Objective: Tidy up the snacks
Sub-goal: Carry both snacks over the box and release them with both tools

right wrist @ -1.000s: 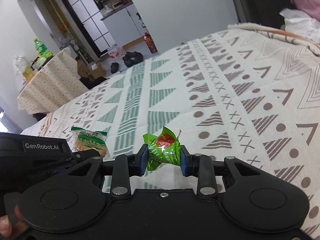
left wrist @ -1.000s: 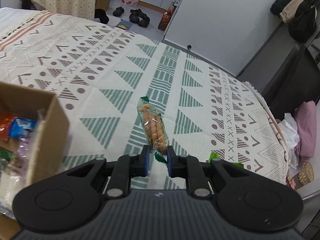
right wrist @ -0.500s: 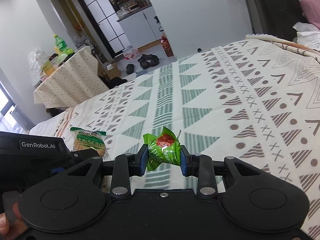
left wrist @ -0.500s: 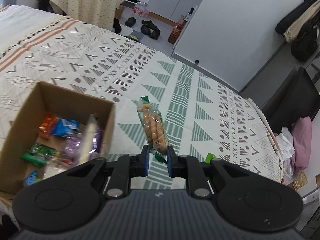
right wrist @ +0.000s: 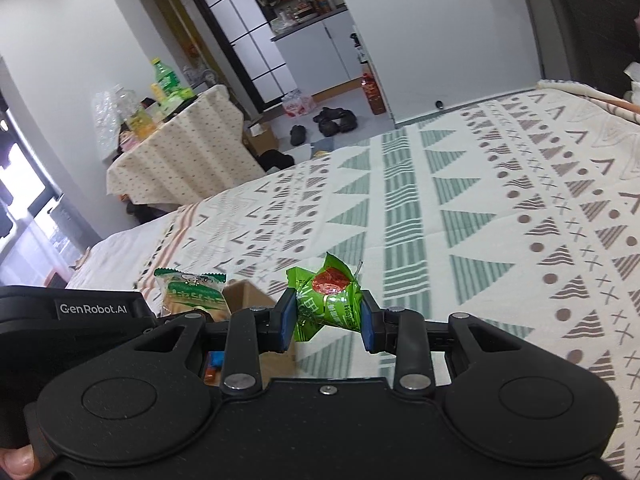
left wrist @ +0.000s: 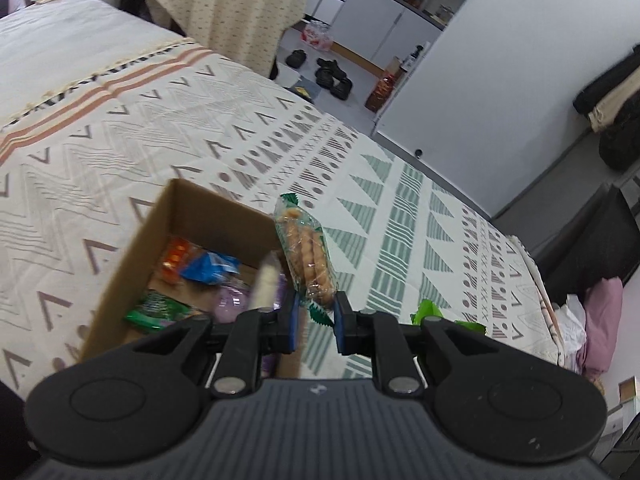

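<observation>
Both grippers carry snacks toward the cardboard box (left wrist: 132,248) at lower left: left gripper (left wrist: 314,322) pinches the biscuit packet (left wrist: 306,256), right gripper (right wrist: 325,326) clamps the green pouch (right wrist: 328,300). Next, centre each over the box and release.

light: even daylight, window glare far left | blur: slight motion | edges: strong fisheye bending

Box (left wrist: 120,276) near end behind left claw (left wrist: 316,322)
</observation>
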A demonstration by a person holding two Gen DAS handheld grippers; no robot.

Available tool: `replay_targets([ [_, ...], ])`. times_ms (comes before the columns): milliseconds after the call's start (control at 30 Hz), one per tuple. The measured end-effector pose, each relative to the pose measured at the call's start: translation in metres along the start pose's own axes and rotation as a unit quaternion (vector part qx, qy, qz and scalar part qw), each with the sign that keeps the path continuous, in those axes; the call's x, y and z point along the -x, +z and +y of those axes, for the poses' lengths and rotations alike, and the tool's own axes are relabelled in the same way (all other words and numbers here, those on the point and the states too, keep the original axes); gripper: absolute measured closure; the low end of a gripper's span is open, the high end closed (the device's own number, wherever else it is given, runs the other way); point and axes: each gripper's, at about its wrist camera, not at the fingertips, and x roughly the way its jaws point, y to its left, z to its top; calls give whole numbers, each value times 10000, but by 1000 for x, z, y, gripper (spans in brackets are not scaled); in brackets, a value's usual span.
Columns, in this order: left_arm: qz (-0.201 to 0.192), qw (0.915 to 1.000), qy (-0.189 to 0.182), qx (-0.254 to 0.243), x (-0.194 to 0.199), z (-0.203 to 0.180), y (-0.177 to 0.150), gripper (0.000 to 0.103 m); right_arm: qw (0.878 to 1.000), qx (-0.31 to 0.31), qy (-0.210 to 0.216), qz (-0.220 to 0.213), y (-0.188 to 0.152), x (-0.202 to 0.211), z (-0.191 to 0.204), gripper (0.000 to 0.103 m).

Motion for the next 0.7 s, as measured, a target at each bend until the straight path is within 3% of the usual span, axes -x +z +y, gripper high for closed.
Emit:
replay_targets([
  [333, 105, 9995, 54, 285, 6, 42, 9, 87, 9988, -134, 402, 237, 1, -9, 36, 71],
  [700, 134, 9970, 246, 726, 10, 82, 22, 81, 9984, 182, 390, 380, -5, -24, 75, 71],
])
